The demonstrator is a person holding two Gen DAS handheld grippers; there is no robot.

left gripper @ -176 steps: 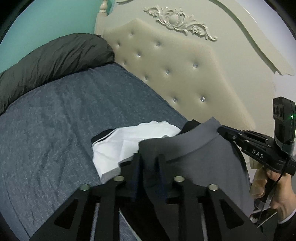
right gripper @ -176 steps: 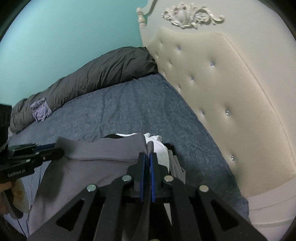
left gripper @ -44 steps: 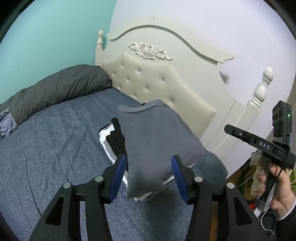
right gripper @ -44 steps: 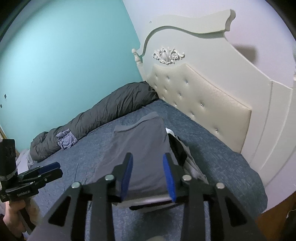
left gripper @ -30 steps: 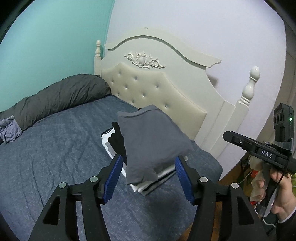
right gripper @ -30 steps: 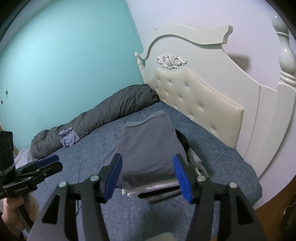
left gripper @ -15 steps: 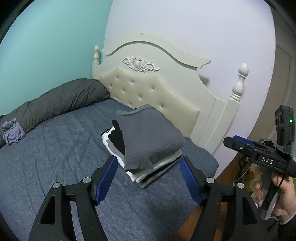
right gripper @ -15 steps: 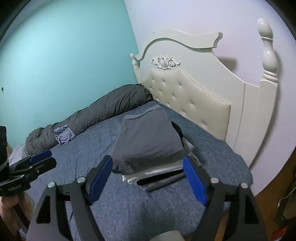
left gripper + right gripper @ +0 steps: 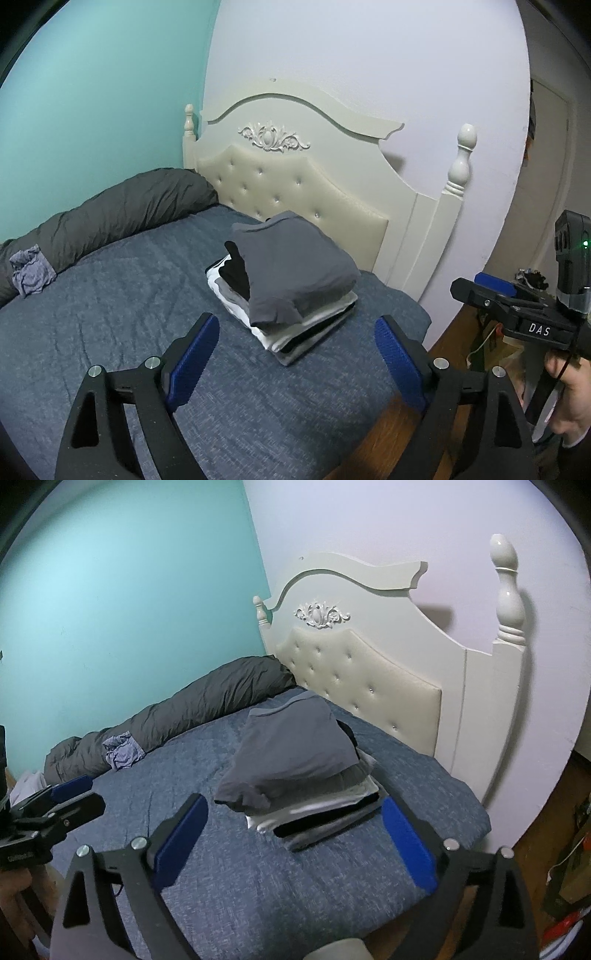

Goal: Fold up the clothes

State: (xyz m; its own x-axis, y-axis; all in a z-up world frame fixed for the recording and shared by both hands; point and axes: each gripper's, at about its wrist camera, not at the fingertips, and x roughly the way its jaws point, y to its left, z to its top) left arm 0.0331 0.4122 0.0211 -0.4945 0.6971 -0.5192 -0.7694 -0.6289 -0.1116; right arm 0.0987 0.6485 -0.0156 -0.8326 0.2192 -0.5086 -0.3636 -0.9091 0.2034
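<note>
Grey shirt on the pile, both tools empty.
Left wrist: my left gripper (image 9: pixel 295 350) gapes wide, clear of the folded stack (image 9: pixel 286 280) near the headboard (image 9: pixel 295 184). Right wrist: my right gripper (image 9: pixel 293 840) likewise spread, holding nothing; the crumpled garment (image 9: pixel 122 755) looks next.

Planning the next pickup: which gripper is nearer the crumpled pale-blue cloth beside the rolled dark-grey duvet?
Left. The left gripper hangs on the cloth side of the bed; the right gripper is beyond the folded clothes stack, off the bed's edge.
</note>
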